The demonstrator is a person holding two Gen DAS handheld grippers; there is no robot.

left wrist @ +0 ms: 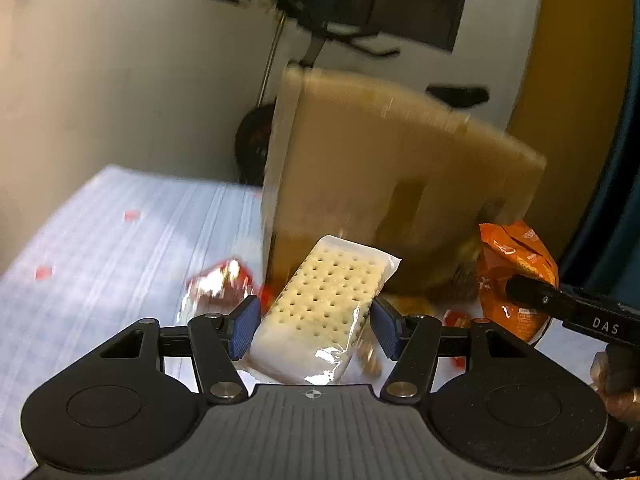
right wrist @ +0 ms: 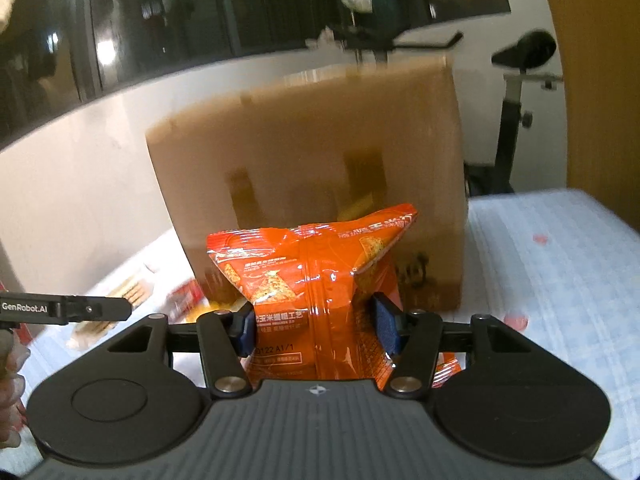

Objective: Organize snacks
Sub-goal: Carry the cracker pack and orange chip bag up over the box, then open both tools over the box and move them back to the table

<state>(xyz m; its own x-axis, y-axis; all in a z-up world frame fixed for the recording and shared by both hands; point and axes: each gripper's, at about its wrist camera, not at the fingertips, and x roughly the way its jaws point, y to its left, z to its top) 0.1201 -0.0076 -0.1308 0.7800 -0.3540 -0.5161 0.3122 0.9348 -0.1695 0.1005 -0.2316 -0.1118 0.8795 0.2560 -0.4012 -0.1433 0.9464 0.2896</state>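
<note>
Two claws each grip a snack. Nearest in the left wrist view, the left claw clamps a clear-wrapped pack of pale dotted crackers between its blue pads. The right claw pinches a crinkled orange foil chip bag at its waist. Just beyond, small red-wrapped snacks, blurred, lie on the pale blue checked worktop. Farther back stands a tall brown cardboard box, with what may be an exercise bike behind it.
</note>
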